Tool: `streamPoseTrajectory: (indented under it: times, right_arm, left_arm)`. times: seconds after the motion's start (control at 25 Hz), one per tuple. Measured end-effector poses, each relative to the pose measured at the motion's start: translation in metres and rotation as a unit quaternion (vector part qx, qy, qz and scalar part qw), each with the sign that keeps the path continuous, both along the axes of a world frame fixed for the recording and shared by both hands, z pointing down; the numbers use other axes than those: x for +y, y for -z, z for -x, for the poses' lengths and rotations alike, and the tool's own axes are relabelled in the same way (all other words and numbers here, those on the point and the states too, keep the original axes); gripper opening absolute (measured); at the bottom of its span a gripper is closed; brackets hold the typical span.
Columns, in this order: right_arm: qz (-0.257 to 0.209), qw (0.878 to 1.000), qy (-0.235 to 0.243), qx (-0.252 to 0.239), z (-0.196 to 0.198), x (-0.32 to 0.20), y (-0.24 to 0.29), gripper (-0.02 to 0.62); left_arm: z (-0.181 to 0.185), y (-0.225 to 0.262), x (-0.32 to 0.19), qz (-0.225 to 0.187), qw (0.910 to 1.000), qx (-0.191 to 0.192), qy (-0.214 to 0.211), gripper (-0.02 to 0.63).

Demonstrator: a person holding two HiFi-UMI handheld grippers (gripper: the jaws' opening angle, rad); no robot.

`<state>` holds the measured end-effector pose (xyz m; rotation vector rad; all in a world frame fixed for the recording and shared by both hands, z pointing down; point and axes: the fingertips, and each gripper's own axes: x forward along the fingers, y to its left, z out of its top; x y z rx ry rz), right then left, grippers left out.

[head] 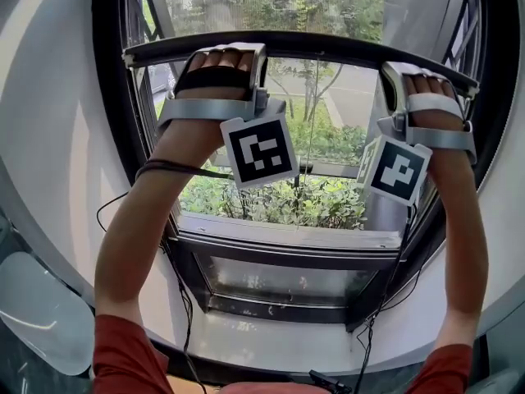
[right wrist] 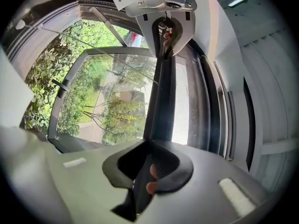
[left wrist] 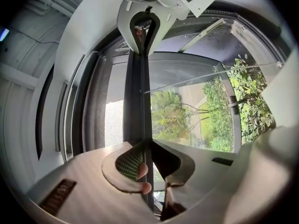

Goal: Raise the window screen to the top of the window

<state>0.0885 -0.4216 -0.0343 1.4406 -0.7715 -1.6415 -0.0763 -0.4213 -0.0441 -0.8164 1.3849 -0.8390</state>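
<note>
Head view: there are two grippers and one screen bar [head: 328, 48]. The bar lies level, with its long axis going from left to right across the window [head: 279, 257]. It is high in the opening, and glass shows above it. The left gripper [head: 221, 53] and the right gripper [head: 420, 70] each hold the bar, well apart from each other. Two marker cubes [head: 259, 150] face the camera.

Left gripper view: the left gripper [left wrist: 147, 146] has its jaws pinched on the bar [left wrist: 136, 101]. Here the bar runs straight away to the right gripper [left wrist: 142, 31].

Right gripper view: the right gripper [right wrist: 145, 146] also pinches the bar [right wrist: 161, 101], which runs away to the left gripper [right wrist: 166, 29].
</note>
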Motion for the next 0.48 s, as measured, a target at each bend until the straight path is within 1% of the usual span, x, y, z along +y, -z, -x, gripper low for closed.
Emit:
streamPoseTrajectory:
  times: [0.36,0.48]
  right_arm:
    - [-0.022,1.0,0.006,-0.011,-0.002,0.0,0.011,0.038]
    - [-0.028,0.999,0.008,-0.014,-0.001,0.001,0.025,0.038]
  left_arm:
    - [-0.006,0.0,-0.005,0.017,0.9997,0.009,-0.012,0.064]
    - [-0.005,0.011,-0.006,0.016,0.9997,0.01,-0.011,0.064]
